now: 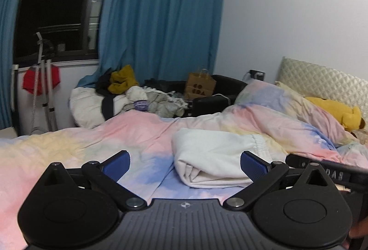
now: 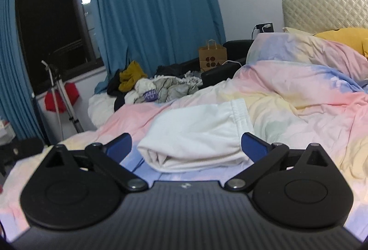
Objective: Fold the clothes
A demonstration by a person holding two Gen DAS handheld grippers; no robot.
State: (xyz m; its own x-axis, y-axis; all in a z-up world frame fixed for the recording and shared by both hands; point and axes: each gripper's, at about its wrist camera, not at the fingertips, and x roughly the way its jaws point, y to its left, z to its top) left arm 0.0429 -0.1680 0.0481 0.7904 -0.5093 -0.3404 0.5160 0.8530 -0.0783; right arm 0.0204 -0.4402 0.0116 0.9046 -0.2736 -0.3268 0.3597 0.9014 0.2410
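A folded white garment (image 1: pixel 214 155) with an elastic waistband lies on the pastel duvet (image 1: pixel 128 130). In the left wrist view it sits ahead and to the right, and my left gripper (image 1: pixel 185 163) is open above the bed with nothing between its blue pads. From the right wrist the same white garment (image 2: pixel 197 132) lies straight ahead on the duvet (image 2: pixel 299 111). My right gripper (image 2: pixel 186 145) is open too, its pads wide apart and clear of the cloth. Part of the right gripper's black body (image 1: pixel 326 169) shows at the right of the left wrist view.
A heap of unfolded clothes (image 1: pixel 138 98) with a mustard piece lies beyond the bed's far side, beside a brown paper bag (image 1: pixel 200 85). A yellow plush toy (image 1: pixel 338 114) rests by the quilted headboard (image 1: pixel 322 79). Blue curtains, a dark window and a stand with a red cloth (image 1: pixel 41 82) are behind.
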